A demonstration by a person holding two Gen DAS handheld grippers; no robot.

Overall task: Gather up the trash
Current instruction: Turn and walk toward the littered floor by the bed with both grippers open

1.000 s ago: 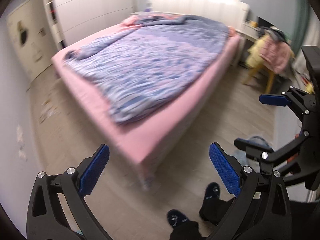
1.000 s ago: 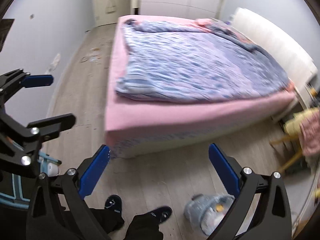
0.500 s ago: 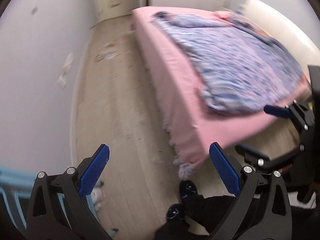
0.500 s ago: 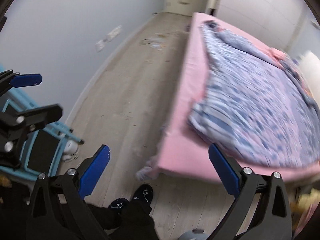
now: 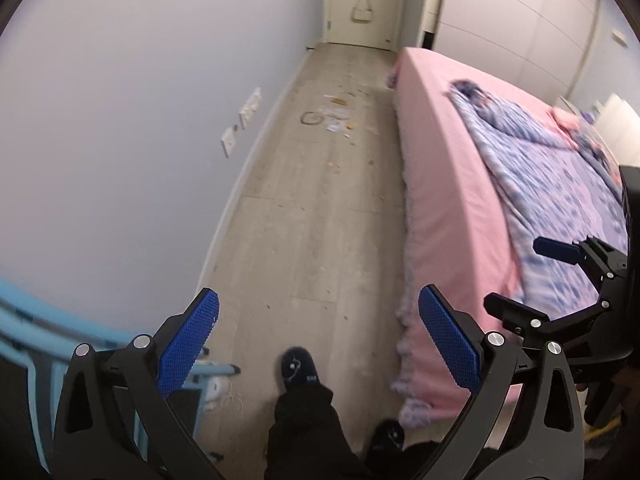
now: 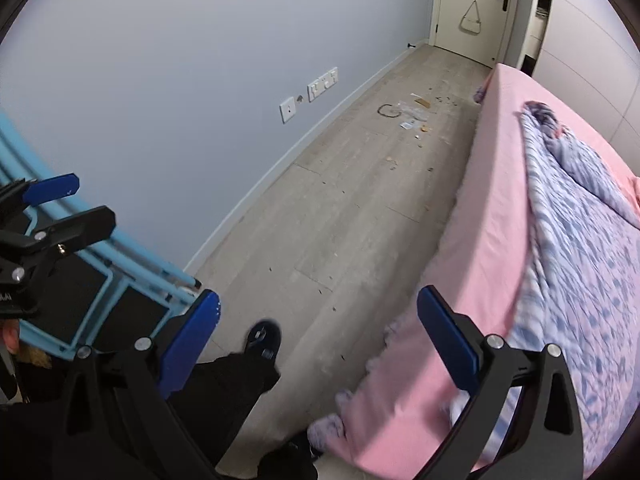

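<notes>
The bed [image 5: 448, 184] fills the right side of both views, pink sheet all along its edge, with a blue-and-lilac patterned duvet [image 5: 560, 184] spread over its top. Alongside the bed runs a strip of pale wood floor [image 5: 320, 208], bounded on the other side by a light blue wall [image 5: 120, 120]. At the far end of that strip, beyond the bed's far corner, stands a white door [image 6: 472, 8] with a small bag hanging on it. The trash [image 5: 332, 118] lies scattered on the floor near the bed's far corner: a dark ring, paper scraps, crumbs. A blue-framed rack [image 6: 120, 280] sits against the wall, opposite the bed's near corner. The left claw [image 5: 318, 344] is spread wide with nothing in it, over the floor beside the bed's near corner. The right claw [image 6: 318, 344] also gapes wide and empty, its right finger over the bed's edge. A dark slipper [image 5: 298, 368] shows on the floor below.
</notes>
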